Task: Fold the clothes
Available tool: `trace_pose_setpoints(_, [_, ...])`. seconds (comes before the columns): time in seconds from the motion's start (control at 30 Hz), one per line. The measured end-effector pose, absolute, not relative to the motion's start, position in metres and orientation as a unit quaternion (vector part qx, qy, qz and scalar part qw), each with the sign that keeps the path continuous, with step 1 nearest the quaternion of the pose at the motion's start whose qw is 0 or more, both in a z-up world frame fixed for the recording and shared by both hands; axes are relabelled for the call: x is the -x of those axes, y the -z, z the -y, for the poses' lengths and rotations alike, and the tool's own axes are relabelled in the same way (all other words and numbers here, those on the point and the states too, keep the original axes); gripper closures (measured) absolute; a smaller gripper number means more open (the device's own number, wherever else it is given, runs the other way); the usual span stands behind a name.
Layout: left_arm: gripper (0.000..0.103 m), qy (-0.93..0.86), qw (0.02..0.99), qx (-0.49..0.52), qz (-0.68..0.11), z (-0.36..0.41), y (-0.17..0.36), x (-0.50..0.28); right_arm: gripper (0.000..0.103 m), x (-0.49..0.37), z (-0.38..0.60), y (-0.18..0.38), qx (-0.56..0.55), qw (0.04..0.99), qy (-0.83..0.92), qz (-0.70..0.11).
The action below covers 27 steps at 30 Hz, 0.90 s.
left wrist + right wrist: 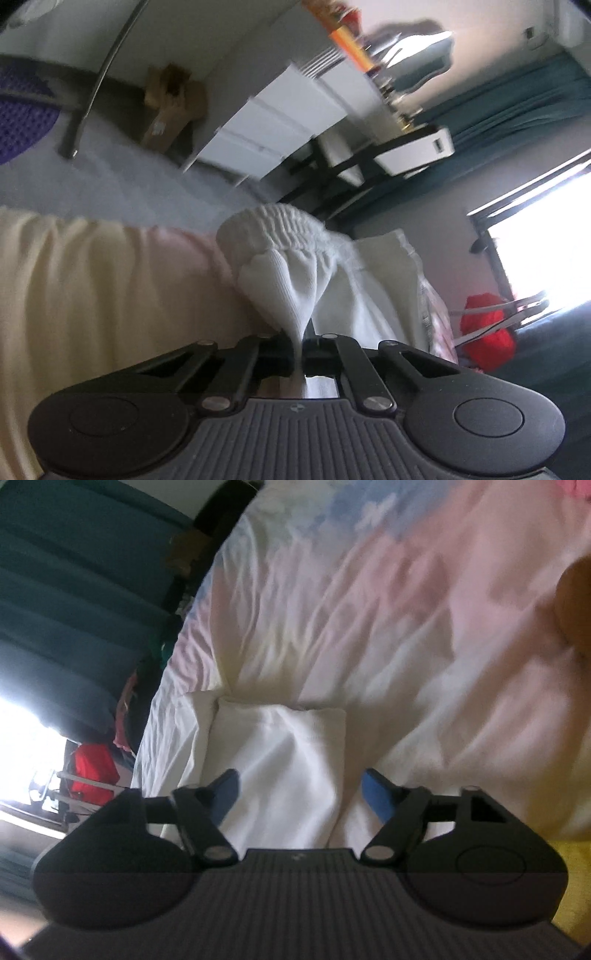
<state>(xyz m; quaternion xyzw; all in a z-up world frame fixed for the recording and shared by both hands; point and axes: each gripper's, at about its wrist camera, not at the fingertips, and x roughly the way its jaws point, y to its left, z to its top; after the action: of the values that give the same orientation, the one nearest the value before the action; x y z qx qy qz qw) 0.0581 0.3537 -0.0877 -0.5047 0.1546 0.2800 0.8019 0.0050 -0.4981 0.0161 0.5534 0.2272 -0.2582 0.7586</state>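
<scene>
The left gripper point(298, 345) is clamped tight, fingers pinched together on white fabric point(291, 291). The right gripper point(300, 794) angles downward with its blue-padded fingers point(376, 794) spread wide.

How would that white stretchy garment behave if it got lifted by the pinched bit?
Probably floppy: the white garment already bunches into a narrow cone where the left tool pinches it. Likely light, since thin knit folds hang loosely. Its gathered elastic band would probably sag and stretch.
</scene>
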Motion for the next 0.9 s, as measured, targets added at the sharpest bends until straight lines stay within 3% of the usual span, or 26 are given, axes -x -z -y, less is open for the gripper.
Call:
trace_pose_setpoints(0.3, [0.101, -0.299, 0.832, 0.458, -0.088, -0.340, 0.055, -0.053, 0.041, -0.038, 0.515, 0.005, -0.553, 0.756, 0.226, -0.268])
trace_pose_setpoints(0.33, [0.101, -0.298, 0.833, 0.458, -0.086, -0.339, 0.053, -0.053, 0.046, -0.043, 0.518, 0.008, -0.551, 0.755, 0.225, -0.274])
trace_pose_setpoints(0.43, [0.101, -0.295, 0.835, 0.457, -0.086, -0.338, 0.051, -0.053, 0.087, -0.049, 0.521, 0.014, -0.533, 0.753, 0.246, -0.296])
trace_pose_setpoints(0.5, [0.101, -0.292, 0.834, 0.461, -0.086, -0.338, 0.051, -0.051, 0.095, -0.045, 0.521, 0.008, -0.532, 0.764, 0.242, -0.273])
trace_pose_setpoints(0.9, [0.101, -0.262, 0.867, 0.413, -0.095, -0.332, 0.000, -0.080, 0.097, -0.040, 0.500, -0.066, -0.455, 0.835, 0.247, -0.188])
